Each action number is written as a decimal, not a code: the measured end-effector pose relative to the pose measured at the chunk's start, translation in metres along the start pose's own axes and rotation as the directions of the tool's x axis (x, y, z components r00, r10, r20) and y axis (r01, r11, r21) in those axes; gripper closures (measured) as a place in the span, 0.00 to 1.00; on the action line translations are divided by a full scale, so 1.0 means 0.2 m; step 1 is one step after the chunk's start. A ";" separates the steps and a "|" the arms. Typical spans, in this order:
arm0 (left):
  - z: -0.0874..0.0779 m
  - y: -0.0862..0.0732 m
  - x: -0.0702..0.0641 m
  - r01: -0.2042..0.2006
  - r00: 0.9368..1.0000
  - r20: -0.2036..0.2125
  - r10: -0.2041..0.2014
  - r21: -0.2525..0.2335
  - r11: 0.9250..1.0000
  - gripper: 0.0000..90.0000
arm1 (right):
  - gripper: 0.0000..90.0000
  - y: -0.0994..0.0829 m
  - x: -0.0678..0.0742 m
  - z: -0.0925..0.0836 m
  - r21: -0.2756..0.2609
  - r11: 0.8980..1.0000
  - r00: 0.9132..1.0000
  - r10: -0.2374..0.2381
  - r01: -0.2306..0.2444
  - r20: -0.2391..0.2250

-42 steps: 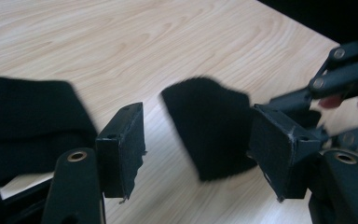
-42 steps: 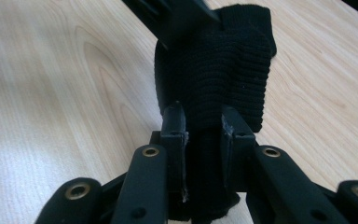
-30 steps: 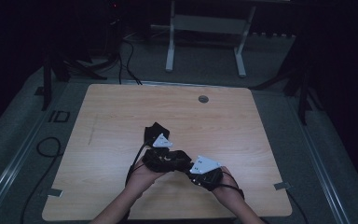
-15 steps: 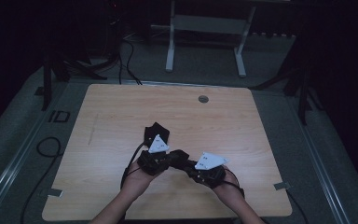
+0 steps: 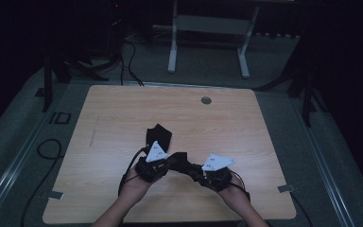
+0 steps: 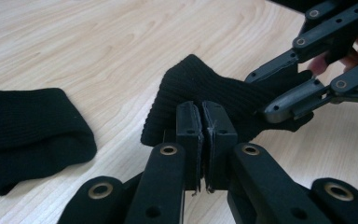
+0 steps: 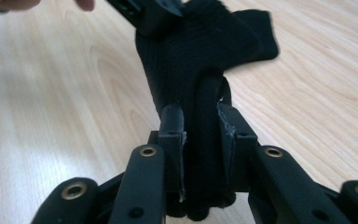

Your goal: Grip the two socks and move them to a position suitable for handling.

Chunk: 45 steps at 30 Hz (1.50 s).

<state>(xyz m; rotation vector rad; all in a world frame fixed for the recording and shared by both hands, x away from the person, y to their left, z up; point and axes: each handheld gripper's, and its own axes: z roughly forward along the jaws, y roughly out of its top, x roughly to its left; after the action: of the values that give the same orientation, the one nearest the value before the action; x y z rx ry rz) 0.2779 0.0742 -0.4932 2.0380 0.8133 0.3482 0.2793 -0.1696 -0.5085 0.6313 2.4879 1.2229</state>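
A black knitted sock (image 5: 180, 160) is stretched between my two grippers near the table's front edge. My left gripper (image 5: 169, 163) is shut on one edge of it; the left gripper view has its jaws (image 6: 203, 122) pressed together on the sock (image 6: 200, 86). My right gripper (image 5: 194, 170) is shut on the other end, with a thick fold of the sock (image 7: 200, 51) between its jaws (image 7: 201, 125). In the left gripper view the right gripper (image 6: 294, 81) grips the sock from the right. A second black sock (image 5: 159, 135) lies flat just beyond, also seen as a dark band (image 6: 28, 128).
The wooden table (image 5: 123, 113) has a round cable hole (image 5: 206, 100) near its far edge. Cables trail off the left side of the table onto the grey floor. A white metal frame (image 5: 208, 28) stands behind the table.
My left gripper has drawn back toward the person and away from the lying sock. The right gripper has shifted slightly right, pulling the held sock out between them.
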 end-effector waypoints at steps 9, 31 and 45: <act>-0.02 -0.05 0.00 0.001 0.999 0.049 0.001 -0.031 1.000 0.96 | 0.81 0.03 -0.01 -0.01 0.000 1.000 1.000 -0.002 0.002 0.013; -0.01 -0.02 0.04 0.061 0.989 0.139 -0.055 -0.036 0.998 0.47 | 0.82 0.09 0.06 0.00 0.029 0.995 0.995 -0.099 0.099 0.014; -0.07 -0.02 -0.01 -0.066 0.997 0.035 0.067 -0.040 0.997 0.96 | 0.79 0.07 0.00 -0.03 -0.008 0.999 0.998 -0.036 0.035 -0.043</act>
<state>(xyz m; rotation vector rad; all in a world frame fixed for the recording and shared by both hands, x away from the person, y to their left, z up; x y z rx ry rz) 0.2675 0.0839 -0.4894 2.0330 0.7125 0.3602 0.2806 -0.1652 -0.4938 0.5625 2.5172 1.2445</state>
